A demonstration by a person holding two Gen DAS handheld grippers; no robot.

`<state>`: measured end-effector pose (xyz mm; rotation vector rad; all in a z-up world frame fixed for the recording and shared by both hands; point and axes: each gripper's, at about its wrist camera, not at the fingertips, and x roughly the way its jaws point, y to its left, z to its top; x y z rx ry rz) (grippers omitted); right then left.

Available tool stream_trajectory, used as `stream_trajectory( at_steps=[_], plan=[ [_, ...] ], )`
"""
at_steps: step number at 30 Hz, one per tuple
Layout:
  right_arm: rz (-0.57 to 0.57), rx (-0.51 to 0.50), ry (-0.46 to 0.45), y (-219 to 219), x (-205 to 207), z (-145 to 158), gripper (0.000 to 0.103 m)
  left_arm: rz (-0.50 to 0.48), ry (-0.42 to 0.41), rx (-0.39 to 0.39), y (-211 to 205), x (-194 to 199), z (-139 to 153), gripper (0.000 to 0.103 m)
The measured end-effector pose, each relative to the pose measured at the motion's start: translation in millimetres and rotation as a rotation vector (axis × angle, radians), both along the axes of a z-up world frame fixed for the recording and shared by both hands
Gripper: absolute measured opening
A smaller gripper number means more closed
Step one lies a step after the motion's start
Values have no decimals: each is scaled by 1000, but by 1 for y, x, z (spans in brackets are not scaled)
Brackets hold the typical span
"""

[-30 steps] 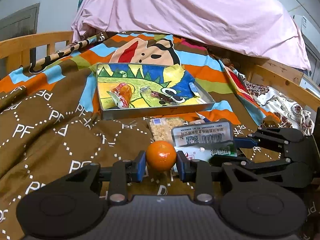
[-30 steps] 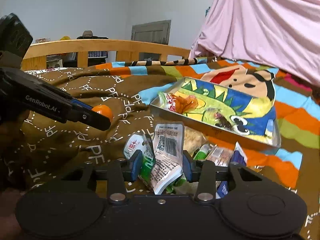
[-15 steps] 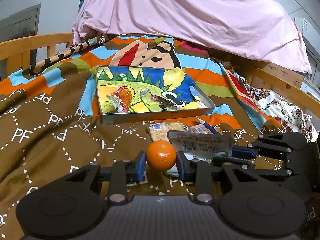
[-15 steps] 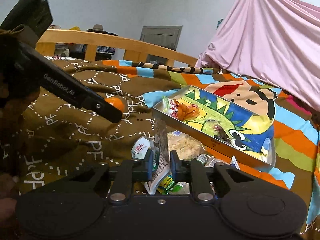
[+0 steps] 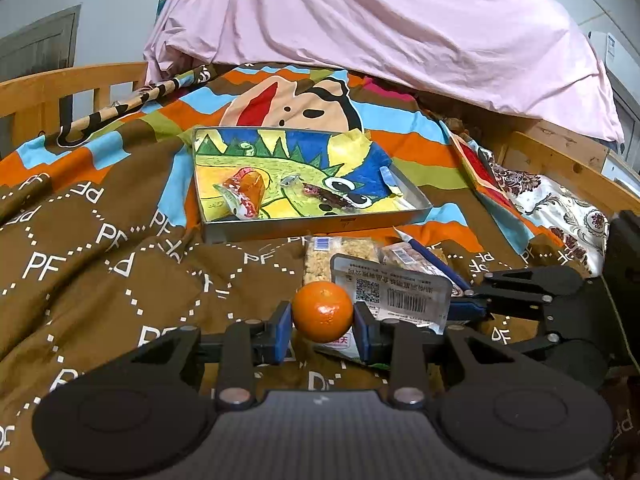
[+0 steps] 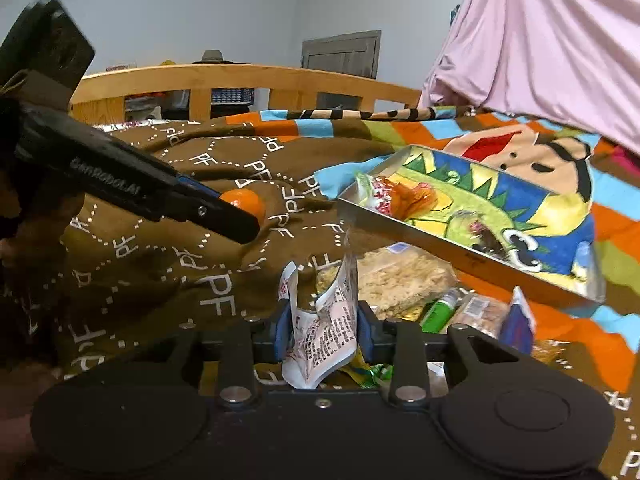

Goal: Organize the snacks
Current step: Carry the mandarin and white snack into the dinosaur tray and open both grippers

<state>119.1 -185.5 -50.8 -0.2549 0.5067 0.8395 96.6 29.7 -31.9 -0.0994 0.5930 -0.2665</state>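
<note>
Left claw (image 5: pixel 322 322) is clamped on an orange (image 5: pixel 322 311), pads pressing its two sides, held above the brown bedspread (image 5: pixel 100 280). Right claw (image 6: pixel 322 330) is clamped on a white packet (image 6: pixel 328 320), crumpled between the pads, its long axis running roughly up-down in the right wrist frame, top edge pointing up.

Tray (image 5: pixel 320 226) sits dead ahead of the left claw, centre to upper centre of the left wrist frame, near wall facing the claw, long axis running left-right. Orange is round, no axis to align. From the right claw the tray lies up and to the right, seen cornerwise, its long axis running toward the lower right.

Left claw looks better lined up with the tray; a straight forward carry over the near wall would likely do it. Tray already holds a red-orange wrapper (image 5: pixel 246 194) at its left and a dark snack (image 5: pixel 324 196) mid-tray. Loose snacks, including a rice bar (image 6: pixel 396 276) and a green tube (image 6: pixel 442 308), lie on the bed between claws and tray.
</note>
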Motion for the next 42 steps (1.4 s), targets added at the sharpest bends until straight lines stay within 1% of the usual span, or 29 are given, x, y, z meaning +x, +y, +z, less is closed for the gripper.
stream_trajectory(
  at_steps=[2, 3, 5, 10, 17, 23, 27, 31, 34, 38, 42],
  plan=[
    [-7, -7, -10, 4, 2, 0, 24, 6, -2, -3, 1, 2, 0, 35],
    [-10, -18, -28, 7, 1, 0, 22, 8, -4, -3, 1, 3, 1, 35],
    [-12, -30, -67, 10, -2, 2, 10, 12, -13, 0, 1, 5, 3, 35],
    [-17, -64, -164, 14, -9, 10, 9, 12, -40, 3, -2, 12, 10, 35],
    [-49, -37, -217, 8, 0, 30, 9, 17, -74, 0, -1, 30, 19, 35],
    [-64, -68, -288, 7, 12, 43, 8, 31, -88, -13, 3, 52, 21, 35],
    [-59, -85, -302, 4, 31, 51, 8, 34, -93, -19, 7, 70, 22, 35],
    [-74, -70, -317, 1, 55, 65, 8, 38, -110, -15, 11, 90, 23, 35],
    [-78, -68, -340, 1, 78, 73, 8, 45, -111, -25, 12, 112, 24, 35],
    [-89, -81, -364, 6, 116, 71, 8, 45, -125, -10, 8, 147, 23, 35],
    [-128, -88, -344, 8, 156, 58, 8, 43, -112, 7, 0, 181, 14, 35]
  ],
)
